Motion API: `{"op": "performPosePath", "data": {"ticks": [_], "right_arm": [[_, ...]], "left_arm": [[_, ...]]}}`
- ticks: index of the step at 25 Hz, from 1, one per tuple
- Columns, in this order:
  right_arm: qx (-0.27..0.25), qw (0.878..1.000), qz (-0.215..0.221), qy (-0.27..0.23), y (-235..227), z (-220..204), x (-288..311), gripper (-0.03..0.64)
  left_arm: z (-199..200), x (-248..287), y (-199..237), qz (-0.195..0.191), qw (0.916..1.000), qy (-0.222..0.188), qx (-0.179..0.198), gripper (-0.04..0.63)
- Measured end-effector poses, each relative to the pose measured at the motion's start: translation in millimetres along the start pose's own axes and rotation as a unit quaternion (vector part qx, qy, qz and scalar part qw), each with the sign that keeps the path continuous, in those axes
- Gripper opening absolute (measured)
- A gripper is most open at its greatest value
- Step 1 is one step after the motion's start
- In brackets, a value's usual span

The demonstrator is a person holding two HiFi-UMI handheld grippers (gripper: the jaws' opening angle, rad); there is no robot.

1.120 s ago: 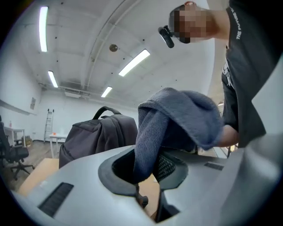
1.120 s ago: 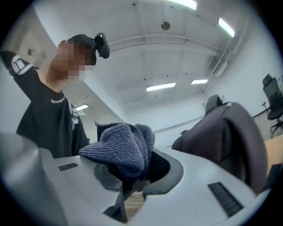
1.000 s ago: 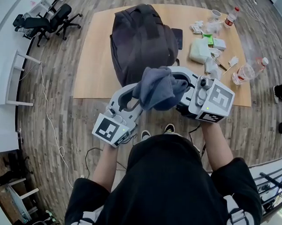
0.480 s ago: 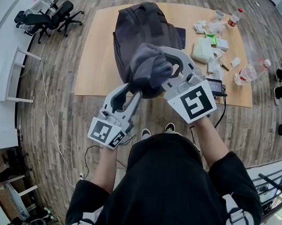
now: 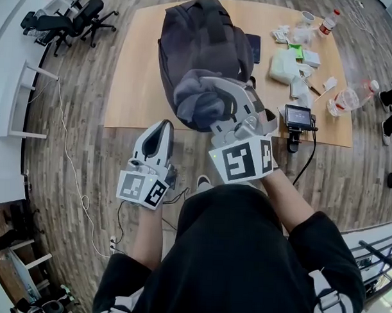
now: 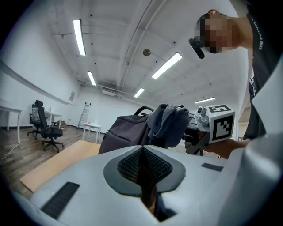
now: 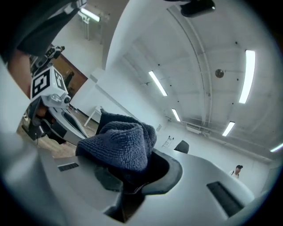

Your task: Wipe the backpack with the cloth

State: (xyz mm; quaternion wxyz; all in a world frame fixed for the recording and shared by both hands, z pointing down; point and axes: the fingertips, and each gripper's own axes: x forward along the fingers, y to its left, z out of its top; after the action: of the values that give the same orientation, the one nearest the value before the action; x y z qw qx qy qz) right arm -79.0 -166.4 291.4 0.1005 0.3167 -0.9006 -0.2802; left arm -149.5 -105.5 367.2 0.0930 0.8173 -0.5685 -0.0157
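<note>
The left gripper (image 5: 161,131) has just pinched its ribbed black fingers (image 6: 128,165) together on nothing; the right gripper (image 5: 214,103) clamps a bunched, nubby grey-blue terry cloth (image 5: 196,100), just before the dark, rounded fabric backpack (image 5: 200,37) on the pale wooden bench (image 5: 138,73).

One backpack (image 5: 200,37). One grey cloth (image 5: 196,102). Two tools: the left tool (image 5: 162,128) and the right tool (image 5: 209,96). One wooden surface (image 5: 137,86), and on it two red-capped bottles: a far bottle (image 5: 326,24) and a near bottle (image 5: 349,97). It also carries one white cup (image 5: 307,18) and one small screen (image 5: 298,116). Two black office chairs stand on the floor: one office chair (image 5: 40,23) beside a second chair (image 5: 92,11). One ladder (image 6: 83,115).
</note>
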Motion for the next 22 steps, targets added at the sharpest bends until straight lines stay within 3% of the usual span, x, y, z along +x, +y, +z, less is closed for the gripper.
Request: {"op": "performPosePath", "data": {"ticks": [4,11,15,17,22], "right_arm": [[0.037,0.999,-0.019,0.008,8.3,-7.2,-2.6,0.06],[0.066,0.997,-0.004,0.03,41.5,-24.5,-2.2,0.06],[0.082,0.993,0.042,0.078,76.8,-61.3,3.5,0.06],[0.072,0.989,0.074,0.104,98.6,-79.4,6.7,0.06],[0.028,0.988,0.088,0.121,126.3,-96.3,10.7,0.06]], "left_arm": [[-2.0,-5.7,3.6,0.007,1.0,0.003,-0.004,0.025],[-1.8,-12.2,3.0,0.014,0.9999,0.001,-0.006,0.025],[-4.6,-13.4,1.6,0.014,0.9998,0.003,-0.01,0.025],[-4.9,-13.9,1.5,0.013,0.9998,0.004,-0.012,0.025],[-5.2,-14.7,0.9,0.016,0.9998,0.006,-0.014,0.025]]}}
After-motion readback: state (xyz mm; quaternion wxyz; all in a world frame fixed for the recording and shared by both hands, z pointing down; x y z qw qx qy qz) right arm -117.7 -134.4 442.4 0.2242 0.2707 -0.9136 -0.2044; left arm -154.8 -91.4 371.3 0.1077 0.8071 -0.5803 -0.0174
